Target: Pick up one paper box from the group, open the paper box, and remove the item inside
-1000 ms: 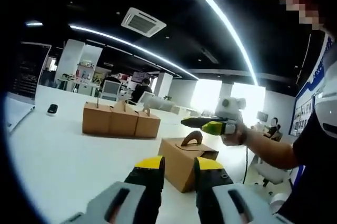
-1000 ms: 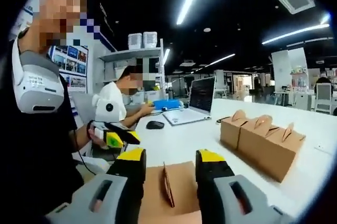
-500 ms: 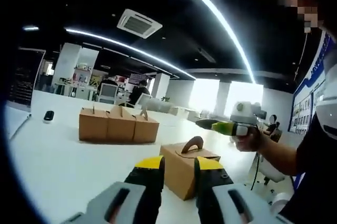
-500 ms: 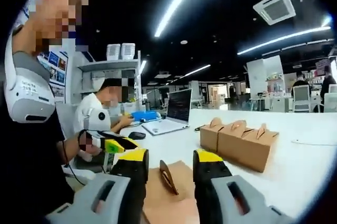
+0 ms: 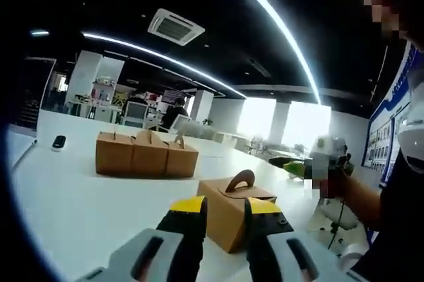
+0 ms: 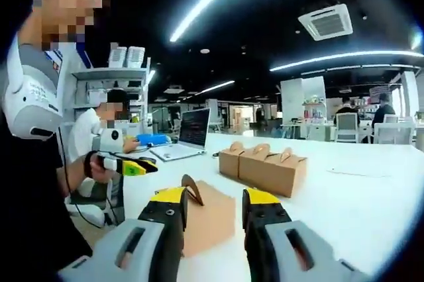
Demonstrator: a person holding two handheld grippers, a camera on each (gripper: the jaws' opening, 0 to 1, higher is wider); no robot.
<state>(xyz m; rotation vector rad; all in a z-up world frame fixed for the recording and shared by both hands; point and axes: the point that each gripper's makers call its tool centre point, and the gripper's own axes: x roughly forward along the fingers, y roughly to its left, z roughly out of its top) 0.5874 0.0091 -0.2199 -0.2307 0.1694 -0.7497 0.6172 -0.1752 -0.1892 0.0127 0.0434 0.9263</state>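
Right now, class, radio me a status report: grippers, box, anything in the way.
Both grippers open, holding nothing. Single paper box shut on the table, apart from the group of three boxes. Nothing in the way.

On the table we find a single paper box nearest us, just beyond the left gripper. Farther off to its left sits a row of three boxes, touching one another, with a computer mouse farther left still. In the right gripper view, a laptop stands behind and left of the row.
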